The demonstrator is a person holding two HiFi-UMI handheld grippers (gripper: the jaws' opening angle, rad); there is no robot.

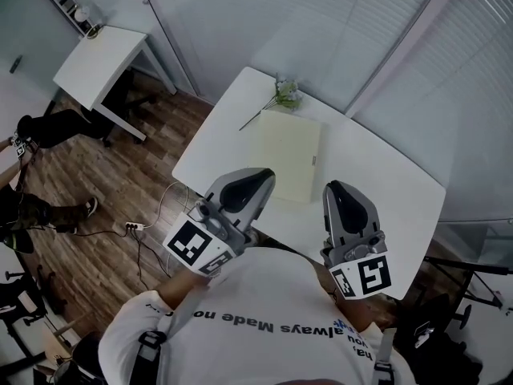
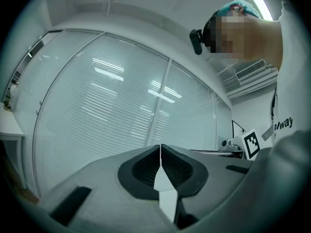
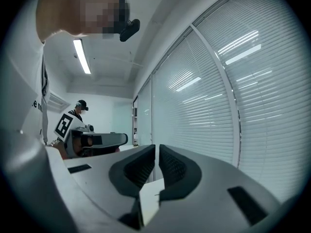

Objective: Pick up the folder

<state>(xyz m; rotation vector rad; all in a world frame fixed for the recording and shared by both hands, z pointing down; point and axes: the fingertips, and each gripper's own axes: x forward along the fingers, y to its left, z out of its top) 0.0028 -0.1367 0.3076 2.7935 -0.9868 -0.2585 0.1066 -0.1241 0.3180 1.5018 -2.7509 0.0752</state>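
Note:
A pale yellow folder [image 1: 288, 155] lies flat on the white table [image 1: 385, 175], near its middle. My left gripper [image 1: 263, 175] hovers over the table's near edge, just short of the folder's near left corner, jaws shut with nothing in them. My right gripper [image 1: 334, 188] hangs beside the folder's near right corner, also shut and empty. In the left gripper view the left gripper [image 2: 160, 147] points level at window blinds, pads together. The right gripper view shows the right gripper [image 3: 157, 147] closed the same way, with the left gripper [image 3: 92, 140] off to the side.
A flower sprig [image 1: 282, 96] lies at the folder's far end. Window blinds [image 1: 321, 22] stand behind the table. A smaller white desk [image 1: 100, 58] stands at the far left, with a seated person [image 1: 48, 127] and a power strip [image 1: 132, 227] on the wooden floor.

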